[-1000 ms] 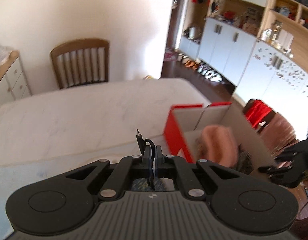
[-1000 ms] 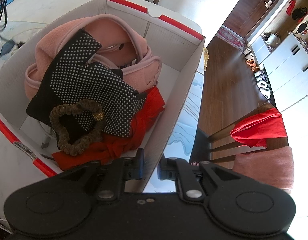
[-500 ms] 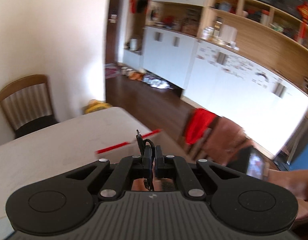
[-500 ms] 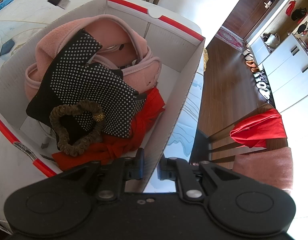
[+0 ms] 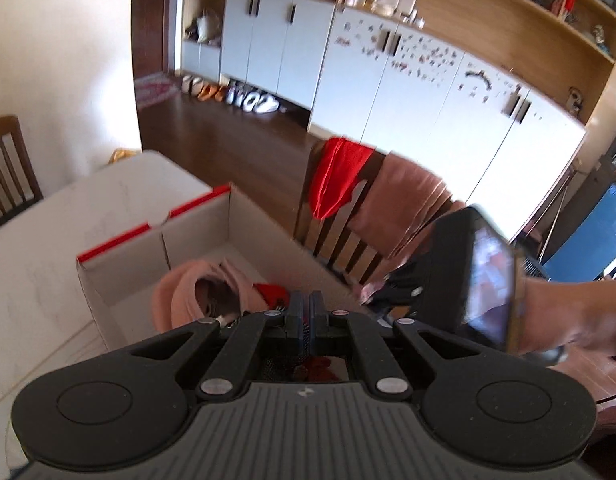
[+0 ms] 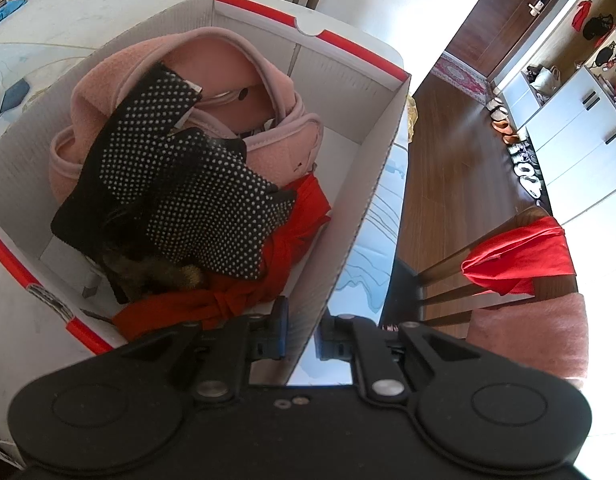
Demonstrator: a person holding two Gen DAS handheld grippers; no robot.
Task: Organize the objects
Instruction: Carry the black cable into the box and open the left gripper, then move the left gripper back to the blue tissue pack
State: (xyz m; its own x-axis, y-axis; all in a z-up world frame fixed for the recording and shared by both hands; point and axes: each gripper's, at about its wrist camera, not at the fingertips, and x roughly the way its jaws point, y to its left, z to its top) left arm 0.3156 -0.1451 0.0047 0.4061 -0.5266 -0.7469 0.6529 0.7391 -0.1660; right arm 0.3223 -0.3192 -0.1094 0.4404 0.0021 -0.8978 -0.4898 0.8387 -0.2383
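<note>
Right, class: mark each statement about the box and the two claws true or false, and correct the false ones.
1. The box has red trim on its rim. True.
2. The black dotted fabric lies on the table beside the box. False: it lies inside the box, on the pink garment.
3. The right claw has the box's wall between its fingers. True.
4. A blue cloth hangs on the chair. False: the cloth is red.
5. The left claw gapes wide. False: its fingers are nearly together.

Both wrist views above box (image 6: pixel 350 236) (close)
</note>
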